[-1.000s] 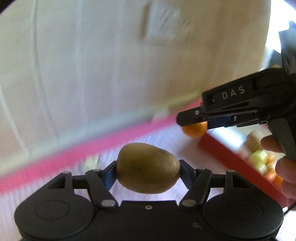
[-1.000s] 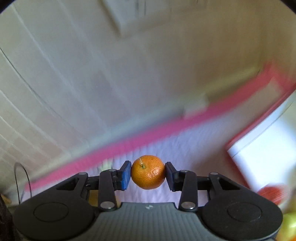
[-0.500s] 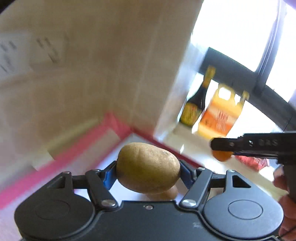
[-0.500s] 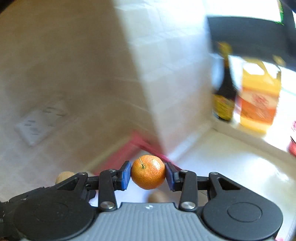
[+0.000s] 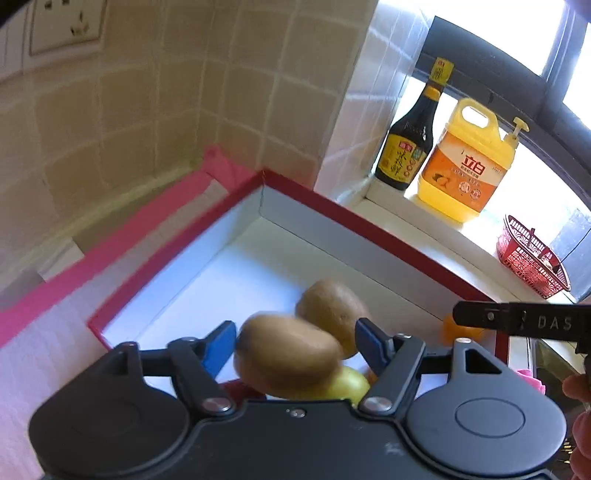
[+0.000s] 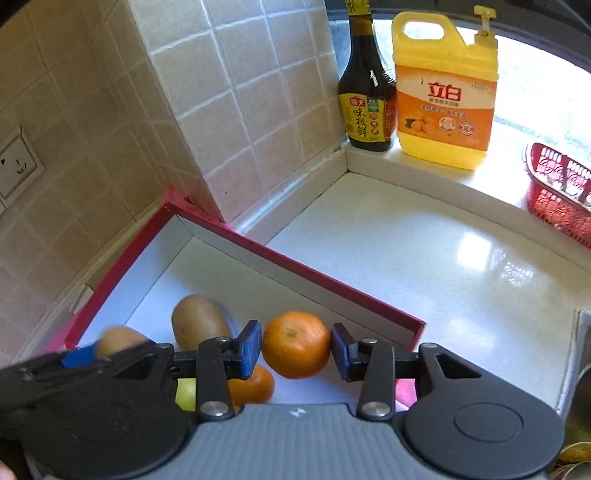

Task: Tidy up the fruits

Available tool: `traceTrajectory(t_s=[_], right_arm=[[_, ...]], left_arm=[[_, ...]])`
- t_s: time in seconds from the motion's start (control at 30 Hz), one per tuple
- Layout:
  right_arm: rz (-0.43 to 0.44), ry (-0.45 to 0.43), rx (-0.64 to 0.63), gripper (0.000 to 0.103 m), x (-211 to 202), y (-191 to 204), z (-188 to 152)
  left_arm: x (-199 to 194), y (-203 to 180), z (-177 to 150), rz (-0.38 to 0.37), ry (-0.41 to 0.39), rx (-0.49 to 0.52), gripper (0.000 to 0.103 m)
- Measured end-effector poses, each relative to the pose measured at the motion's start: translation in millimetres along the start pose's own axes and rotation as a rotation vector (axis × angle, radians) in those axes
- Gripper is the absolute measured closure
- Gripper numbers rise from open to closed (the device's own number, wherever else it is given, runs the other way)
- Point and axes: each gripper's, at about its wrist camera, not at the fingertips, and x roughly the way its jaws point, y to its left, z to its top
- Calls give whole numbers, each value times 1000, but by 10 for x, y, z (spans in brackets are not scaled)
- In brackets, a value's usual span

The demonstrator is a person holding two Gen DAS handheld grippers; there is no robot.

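A red-rimmed white box [image 5: 332,210] [image 6: 295,266] sits in the counter corner. My left gripper [image 5: 295,343] is open over it; a brown potato [image 5: 288,358], blurred, is loose between its blue pads. A second potato [image 5: 332,314] [image 6: 199,321] lies in the box with a yellow-green fruit [image 5: 343,384] and a mandarin [image 6: 255,384]. My right gripper [image 6: 295,350] is open over the box's right part; a mandarin [image 6: 295,343] sits free between its pads, with gaps on both sides. The right gripper also shows in the left wrist view [image 5: 517,325].
A dark sauce bottle [image 6: 365,88] and a yellow detergent jug [image 6: 443,92] stand on the window ledge. A red basket [image 6: 557,192] sits at the right. A pink-edged cloth [image 5: 74,266] lies left of the box. Tiled walls with a socket [image 5: 66,26] close the corner.
Both grippers swung right to above the box and opened. The potato and the mandarin, both gripped before, are now loose between the pads.
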Motion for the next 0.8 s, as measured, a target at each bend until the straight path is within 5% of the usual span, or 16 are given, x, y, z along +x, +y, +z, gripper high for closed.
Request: traceTrajectory(t_s=[0.43, 0.63, 0.8], right_arm=[[111, -135, -62, 41, -981, 316, -51], [159, -211, -152, 32, -1523, 609, -162], [138, -272, -234, 23, -1884, 840, -435]], left_arm=[[-1306, -355, 125, 56, -216, 121, 18], [-2071, -486, 58, 141, -332, 158, 17], [-2617, -549, -155, 256, -354, 184, 16]])
